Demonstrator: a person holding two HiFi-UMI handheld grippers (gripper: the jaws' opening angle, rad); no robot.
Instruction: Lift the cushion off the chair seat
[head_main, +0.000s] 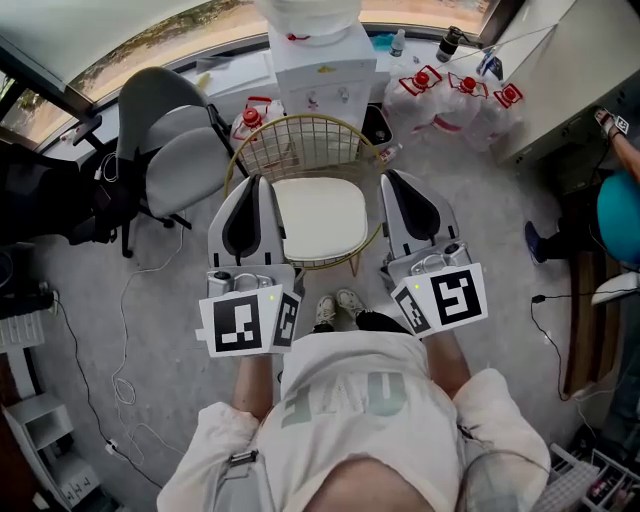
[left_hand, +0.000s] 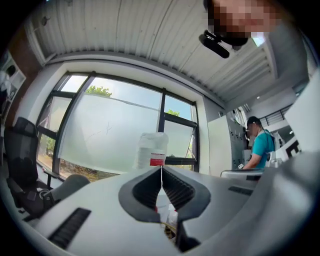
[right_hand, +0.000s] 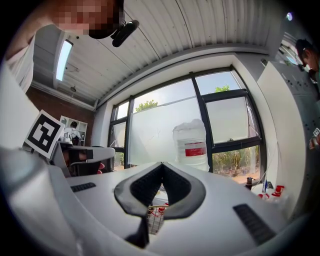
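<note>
- Seen from the head view, a cream cushion (head_main: 320, 218) lay flat on the seat of a gold wire chair (head_main: 300, 140), which stood on a grey floor (head_main: 180, 300).
- The left hand-held gripper (head_main: 258, 183) was held just beside the cushion's left edge. The right hand-held gripper (head_main: 393, 178) was just past the chair's right rim, so the cushion sat between the two.
- Both pointed forward and level. From this view it could not be told whether either touched the cushion or the chair.
- In the left gripper view, the left hand-held gripper (left_hand: 161, 168) had its jaws closed, tips meeting, with nothing between them.
- In the right gripper view, the right hand-held gripper (right_hand: 161, 164) was likewise closed at the tips and held nothing.
- Behind the chair stood a white water dispenser (head_main: 322, 65) carrying a big bottle (right_hand: 192, 142) with a red label. The bottle showed straight ahead in both gripper views, against a wide window (left_hand: 115, 130).
- A grey office chair (head_main: 170, 140) stood to the left of the wire chair.
- Clear jugs (head_main: 455, 95) with red caps stood on the floor to the dispenser's right.
- The wearer's shoes (head_main: 337, 305) showed just below the wire chair's front edge.
- Another person (left_hand: 260, 147) in a teal shirt stood off to the right.
</note>
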